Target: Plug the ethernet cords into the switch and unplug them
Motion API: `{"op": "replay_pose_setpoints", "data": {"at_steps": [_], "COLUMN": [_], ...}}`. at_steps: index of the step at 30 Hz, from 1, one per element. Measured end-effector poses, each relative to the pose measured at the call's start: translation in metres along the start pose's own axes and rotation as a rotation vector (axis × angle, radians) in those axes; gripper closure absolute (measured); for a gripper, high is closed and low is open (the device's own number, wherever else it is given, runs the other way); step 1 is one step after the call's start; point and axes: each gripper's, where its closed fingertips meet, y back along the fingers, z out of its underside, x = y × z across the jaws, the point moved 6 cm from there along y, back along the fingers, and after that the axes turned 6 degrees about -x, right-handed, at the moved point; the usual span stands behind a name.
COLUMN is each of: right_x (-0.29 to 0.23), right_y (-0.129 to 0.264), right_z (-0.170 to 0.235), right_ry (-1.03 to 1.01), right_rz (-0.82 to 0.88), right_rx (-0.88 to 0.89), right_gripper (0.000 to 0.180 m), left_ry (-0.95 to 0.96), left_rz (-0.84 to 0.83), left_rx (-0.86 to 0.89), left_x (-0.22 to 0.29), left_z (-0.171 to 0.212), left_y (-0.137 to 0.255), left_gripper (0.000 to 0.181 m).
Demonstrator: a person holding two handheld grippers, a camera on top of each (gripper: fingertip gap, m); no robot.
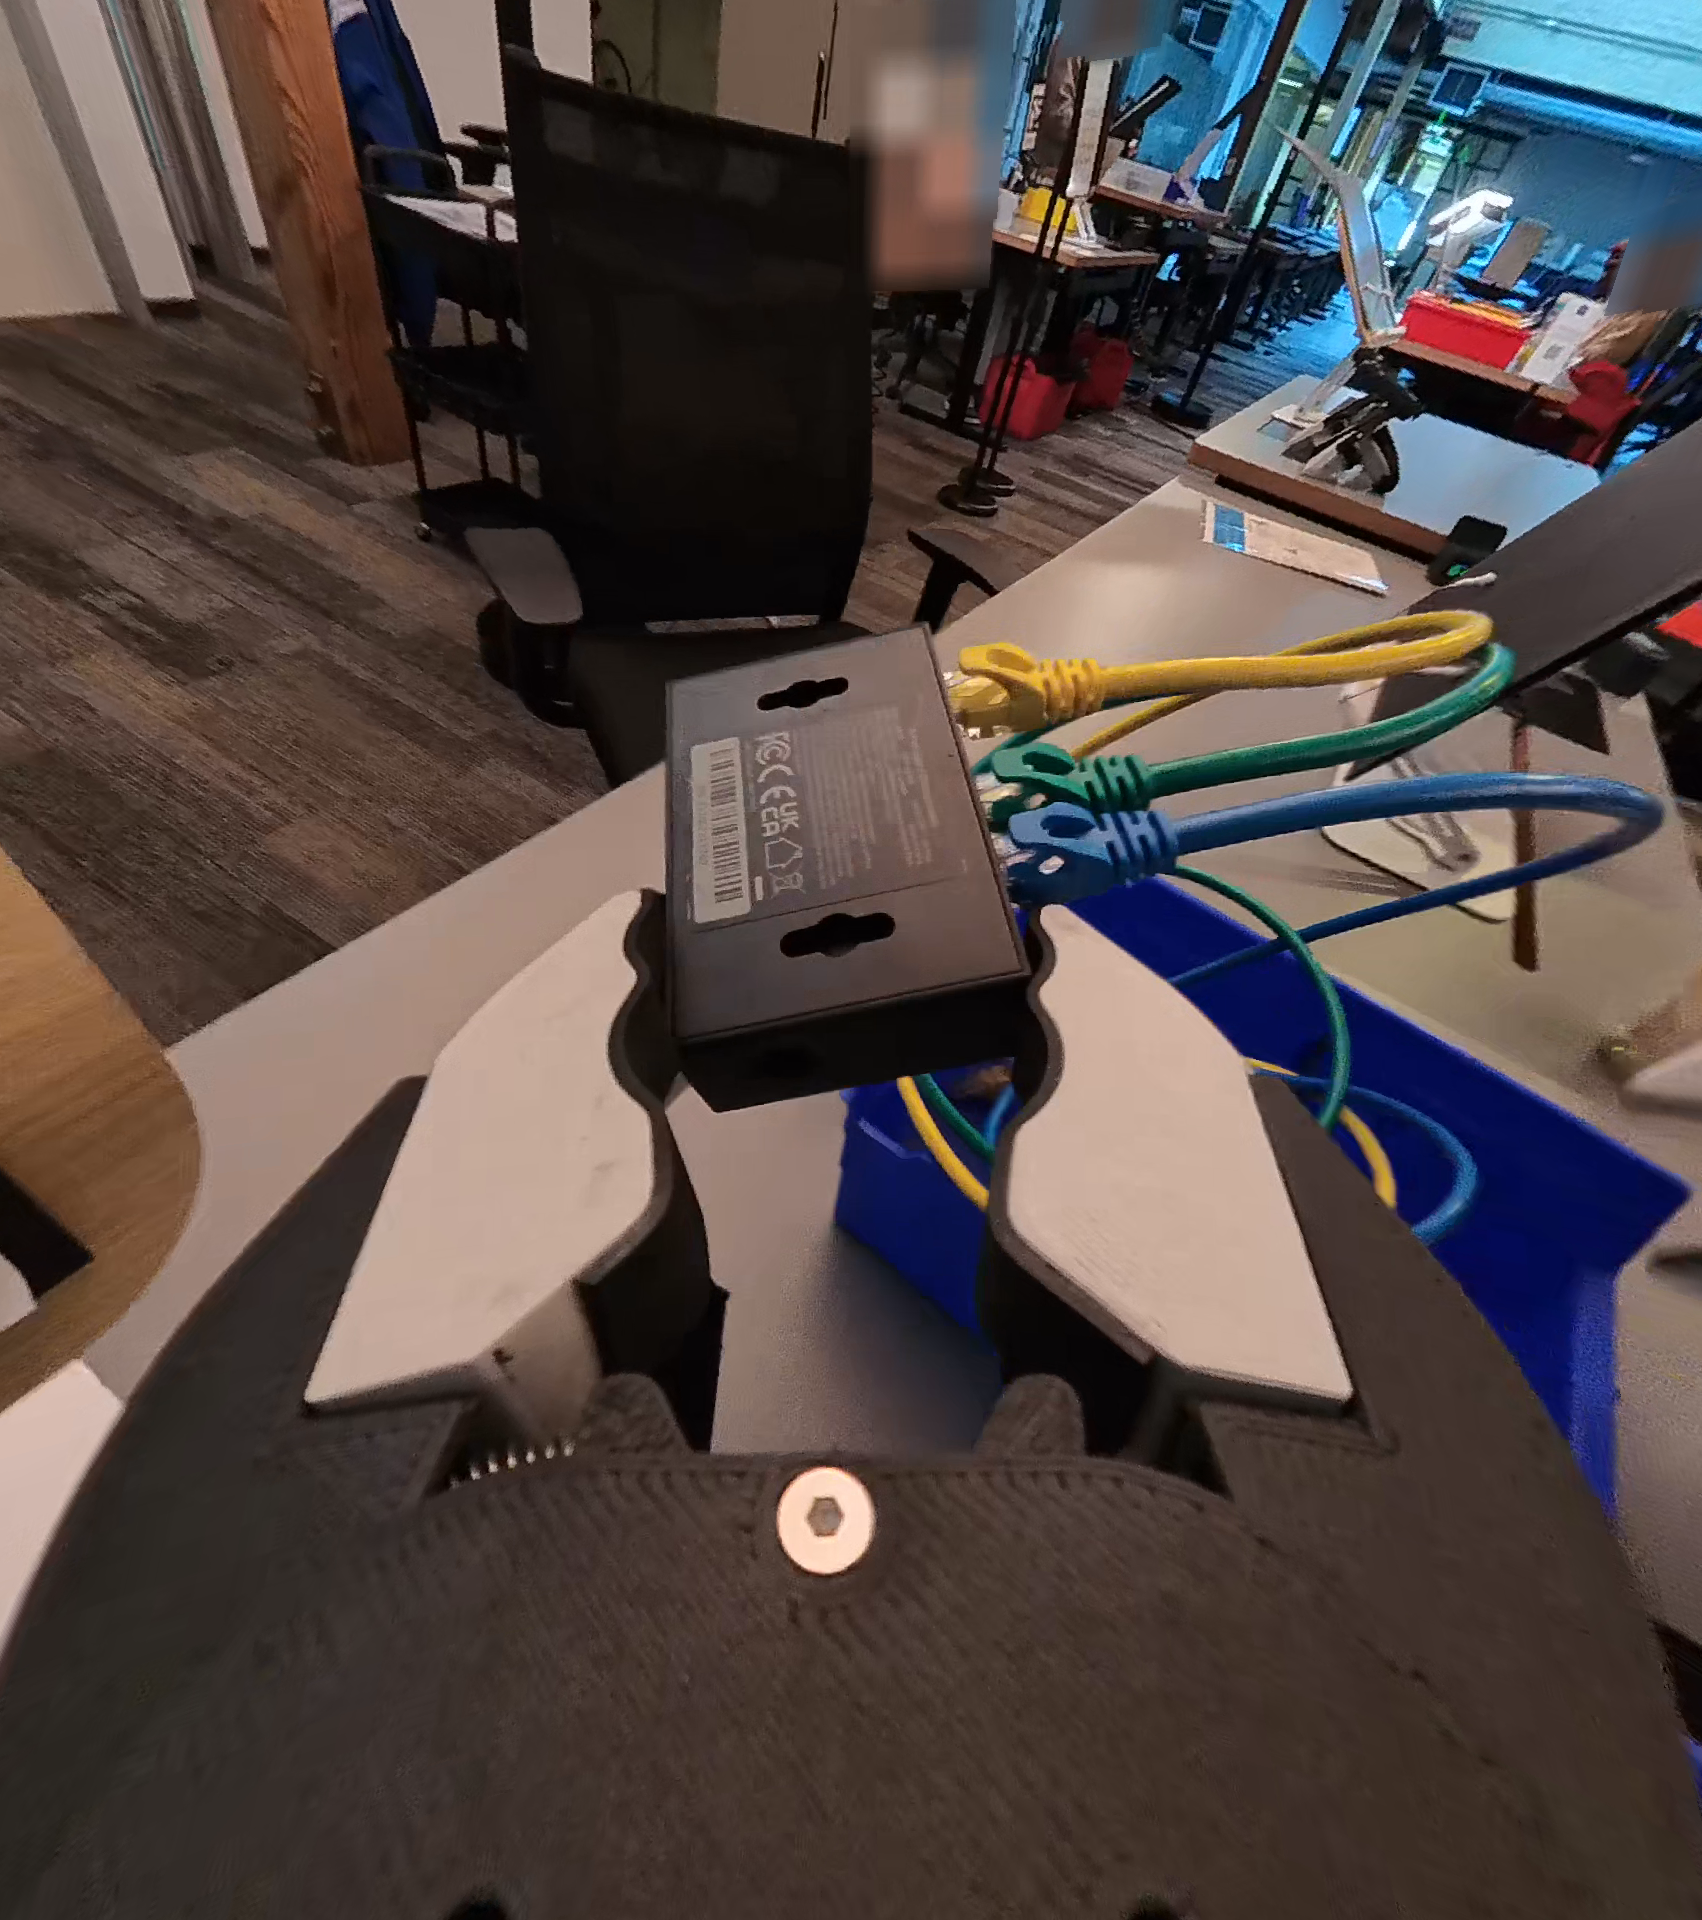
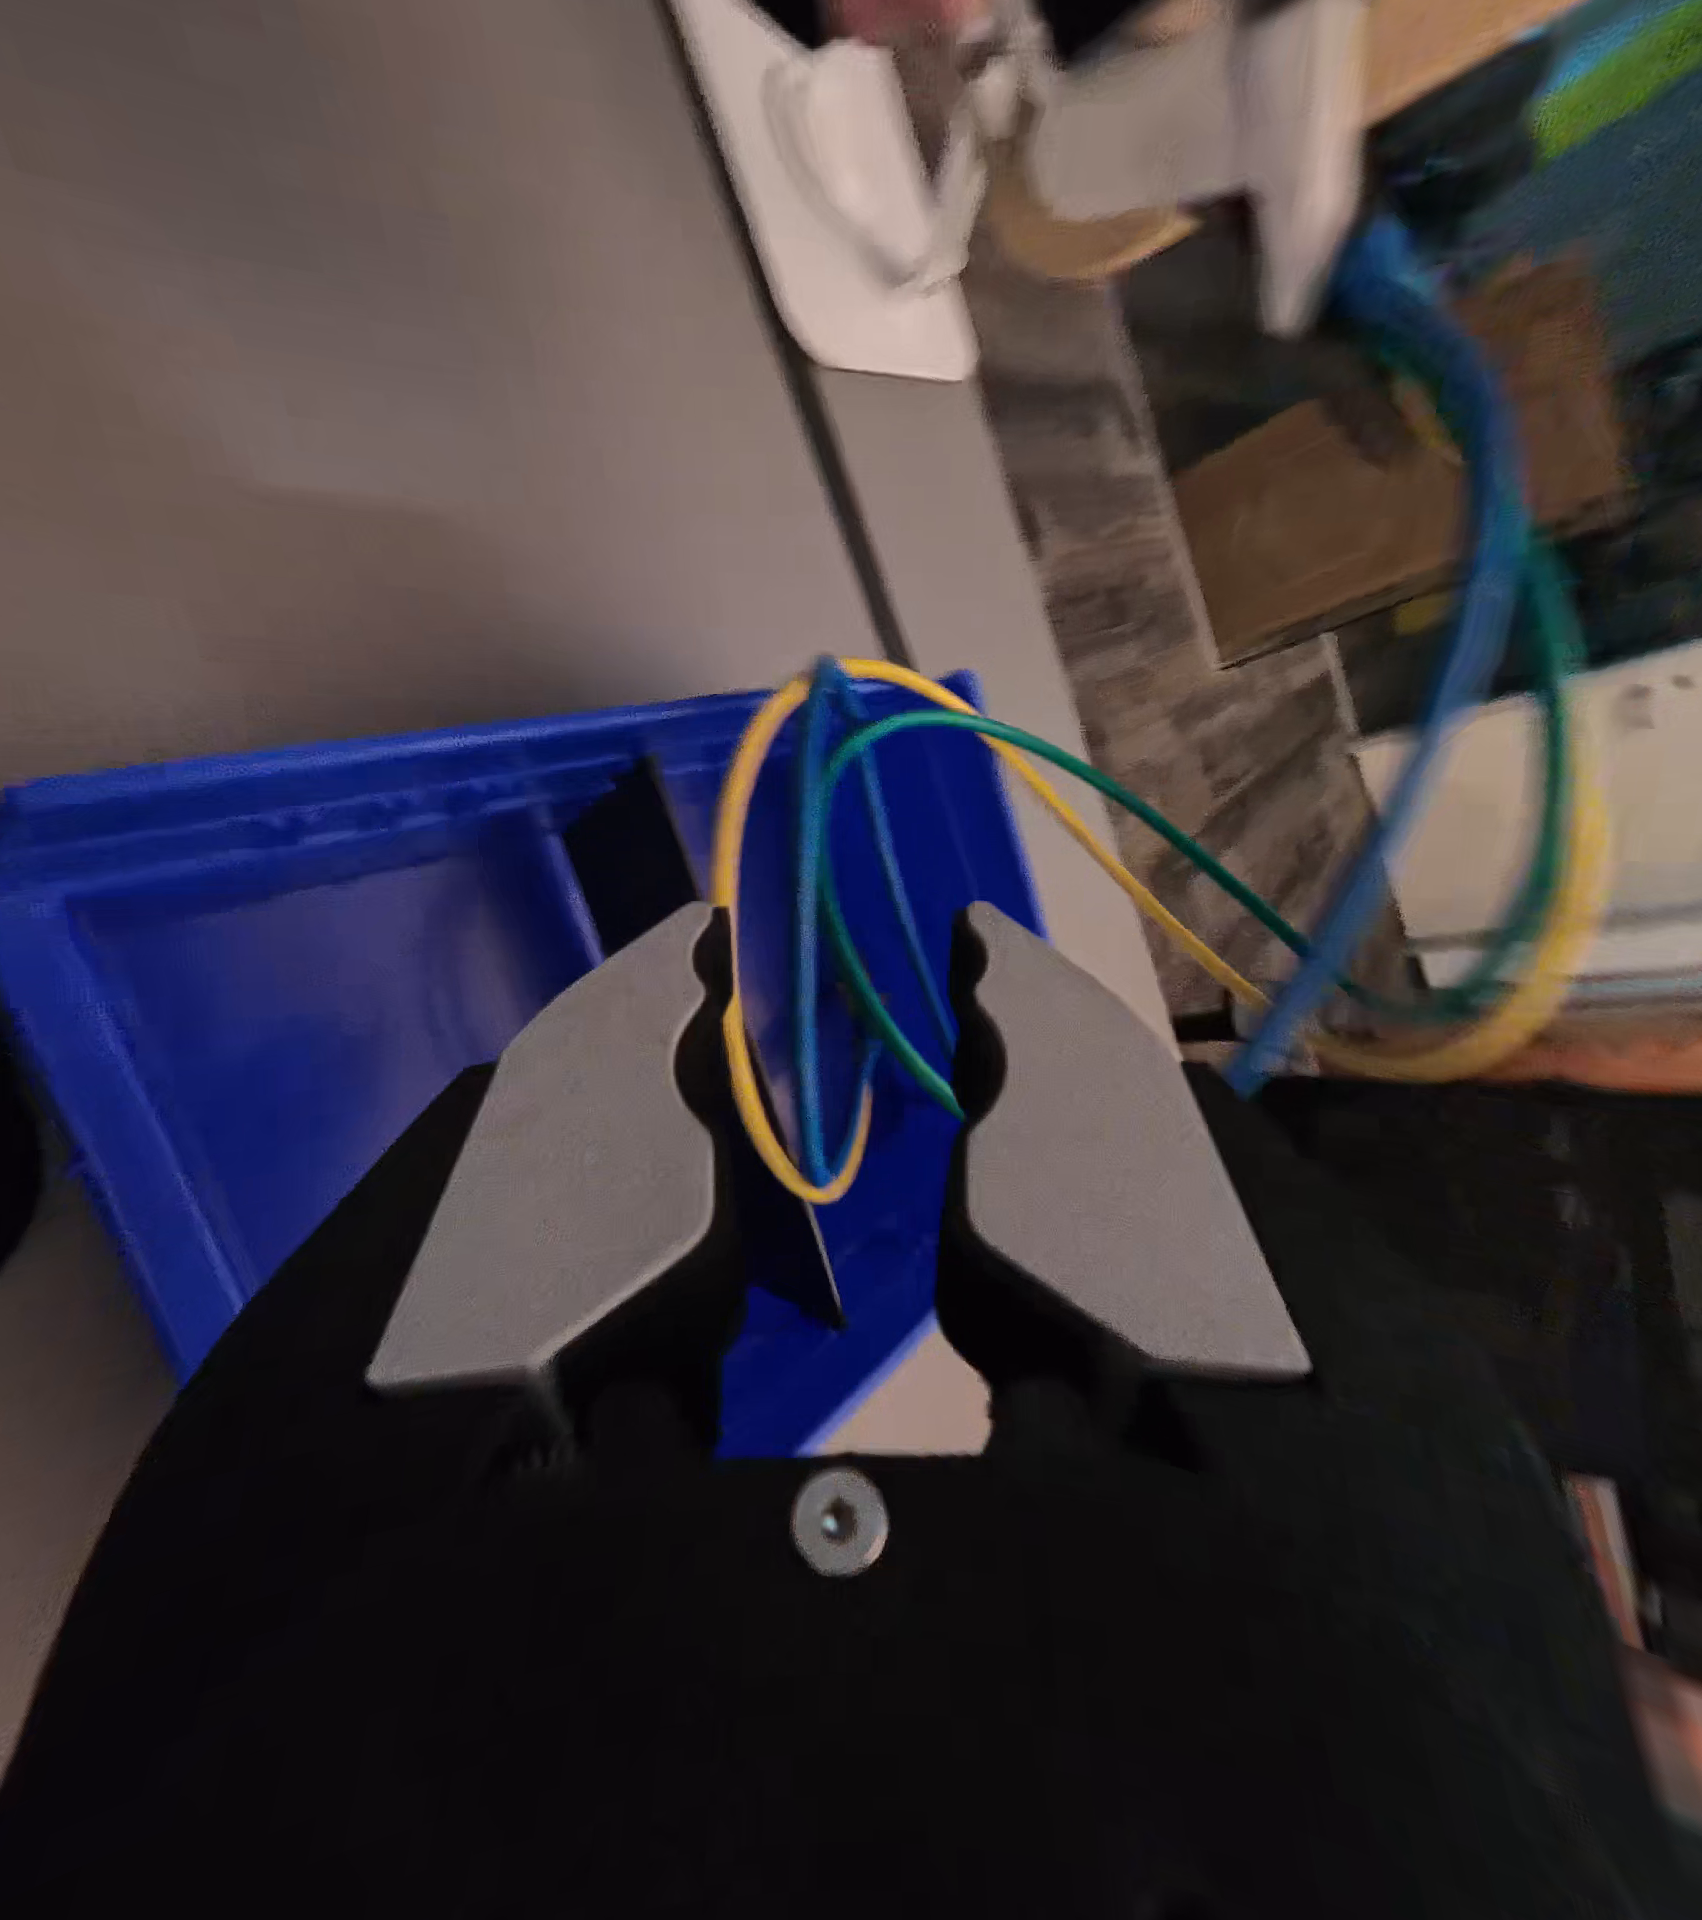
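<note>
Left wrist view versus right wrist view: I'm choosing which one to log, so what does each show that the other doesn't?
Only the left wrist view shows the black switch clamped in the left gripper, underside up, with yellow, green and blue plugs at its side; whether they are fully seated is unclear. Only the right wrist view shows the right gripper, open, with thin cord loops between its fingers. Both show the blue bin on the grey table and the three cords.
</note>
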Motion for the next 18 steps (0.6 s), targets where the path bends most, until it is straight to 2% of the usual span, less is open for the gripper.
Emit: {"op": "replay_pose_setpoints", "data": {"at_steps": [3, 5, 6, 9, 12, 14, 17, 18], "right_x": [0.031, 0.047, 0.051, 0.061, 0.060, 0.058, 0.059, 0.057], "right_y": [0.017, 0.019, 0.020, 0.024, 0.019, 0.010, -0.011, -0.019], "right_z": [0.036, 0.051, 0.053, 0.038, 0.022, 0.018, 0.026, 0.031], "right_ry": [-0.130, -0.227, -0.259, -0.271, -0.348, -0.400, -0.381, -0.383], "right_rz": [0.176, 0.234, 0.235, 0.214, 0.059, -0.021, 0.018, 0.002], "right_rx": [-0.046, -0.081, -0.068, 0.032, 0.091, 0.088, 0.033, -0.002], "right_gripper": [0.134, 0.106, 0.098, 0.099, 0.100, 0.104, 0.106, 0.112], "left_ry": [-0.119, -0.245, -0.317, -0.508, -0.571, -0.584, -0.712, -0.764], "left_rz": [-0.060, -0.062, -0.072, -0.074, -0.116, -0.142, -0.209, -0.228], "left_rx": [0.019, 0.019, 0.006, -0.050, -0.097, -0.112, -0.119, -0.119], "left_x": [0.004, 0.015, 0.021, 0.043, 0.058, 0.066, 0.078, 0.082], "left_z": [-0.006, -0.011, -0.013, -0.012, -0.009, -0.005, 0.004, 0.007], "left_y": [0.005, 0.006, 0.006, -0.002, -0.014, -0.022, -0.030, -0.032], "left_gripper": [0.118, 0.117, 0.117, 0.118, 0.118, 0.118, 0.118, 0.118]}}
